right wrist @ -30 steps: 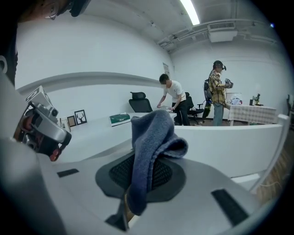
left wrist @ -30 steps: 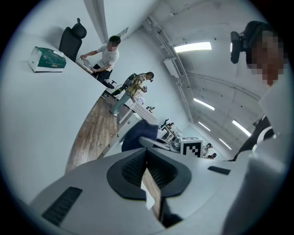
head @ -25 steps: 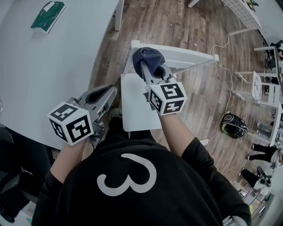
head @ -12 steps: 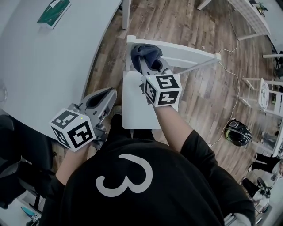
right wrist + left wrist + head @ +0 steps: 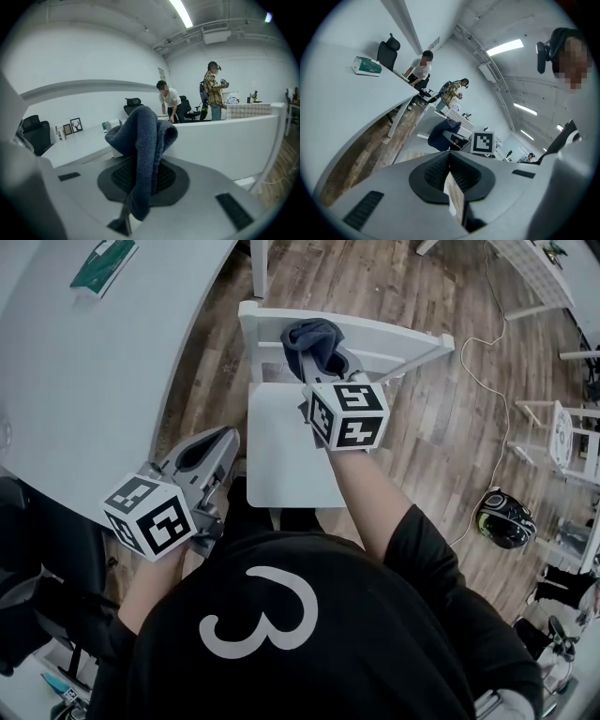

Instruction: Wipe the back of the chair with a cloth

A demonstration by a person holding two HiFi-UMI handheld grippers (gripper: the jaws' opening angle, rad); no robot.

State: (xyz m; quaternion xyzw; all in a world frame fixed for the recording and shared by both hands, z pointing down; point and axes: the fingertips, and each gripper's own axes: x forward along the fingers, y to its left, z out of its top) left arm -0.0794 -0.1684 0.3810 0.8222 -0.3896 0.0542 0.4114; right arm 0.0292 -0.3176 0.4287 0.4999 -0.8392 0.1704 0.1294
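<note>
- A large pale table (image 5: 94, 381) is seen at the left; its curved edge runs close beside the chair, with only a narrow strip of wooden floor (image 5: 220, 352) left between them.
- Open floor is noted to the right of the chair, crossed by a thin white cable (image 5: 487, 442).
- The white chair (image 5: 281, 456) is placed directly in front of the person, its back at the far side. The top rail (image 5: 398, 341) is bare from the cloth to its right end.
- The left gripper (image 5: 221, 442) is held low over the table edge, apart from the chair. Its jaws are drawn to a thin slit and nothing is held.
- The right gripper (image 5: 317, 360) is clamped on the cloth and held at the chair back.
- The dark blue cloth (image 5: 314, 337) is bunched on the left part of the top rail, near the left corner.
- A helmet (image 5: 506, 517) is noted on the floor, well to the right.
- A green box (image 5: 103, 262) is noted on the table's far side.
</note>
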